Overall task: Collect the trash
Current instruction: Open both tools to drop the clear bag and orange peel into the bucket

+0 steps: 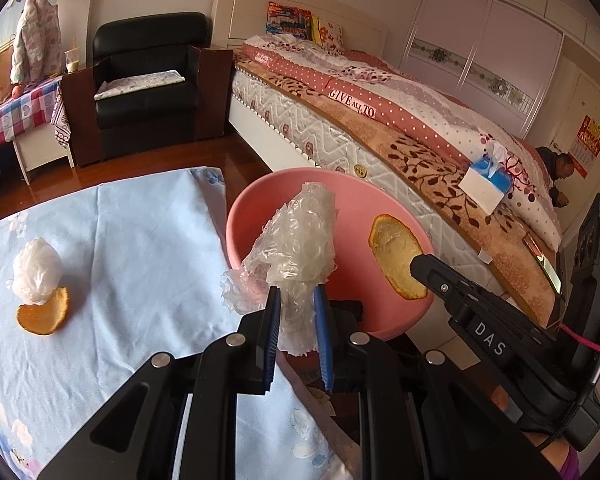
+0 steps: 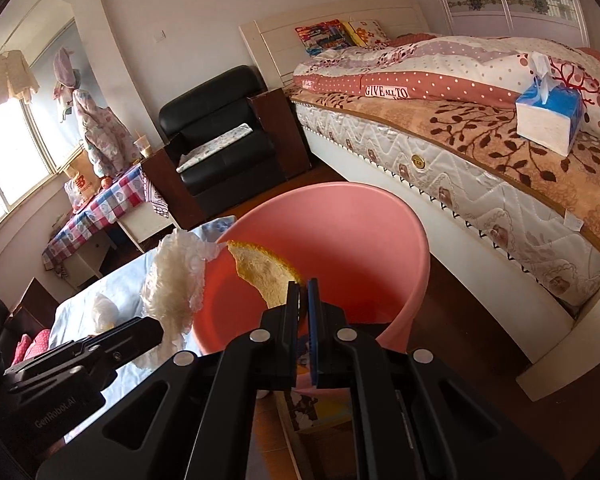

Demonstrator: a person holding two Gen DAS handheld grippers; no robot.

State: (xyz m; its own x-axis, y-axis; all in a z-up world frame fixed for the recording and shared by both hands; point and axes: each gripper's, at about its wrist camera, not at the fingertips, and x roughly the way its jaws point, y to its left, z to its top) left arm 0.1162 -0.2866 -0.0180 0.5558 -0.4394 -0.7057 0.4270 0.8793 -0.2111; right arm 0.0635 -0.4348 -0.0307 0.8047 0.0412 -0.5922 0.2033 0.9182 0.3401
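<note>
My left gripper [image 1: 296, 296] is shut on a crumpled clear plastic wrap [image 1: 296, 240] and holds it over the near rim of the pink bin [image 1: 352, 196]. My right gripper [image 2: 303, 284] is shut on an orange peel [image 2: 260, 270] and holds it over the pink bin [image 2: 340, 232]; that peel also shows in the left wrist view [image 1: 394, 254]. A white plastic ball [image 1: 36, 270] and a second orange peel [image 1: 46, 312] lie on the light blue table cloth [image 1: 140, 248]. The plastic wrap also shows in the right wrist view [image 2: 172, 280].
A bed [image 1: 400, 128] with a tissue box [image 1: 486, 184] runs along the right, close behind the bin. A black armchair [image 1: 148, 80] and a checked side table [image 1: 16, 112] stand at the back left. Wooden floor lies between.
</note>
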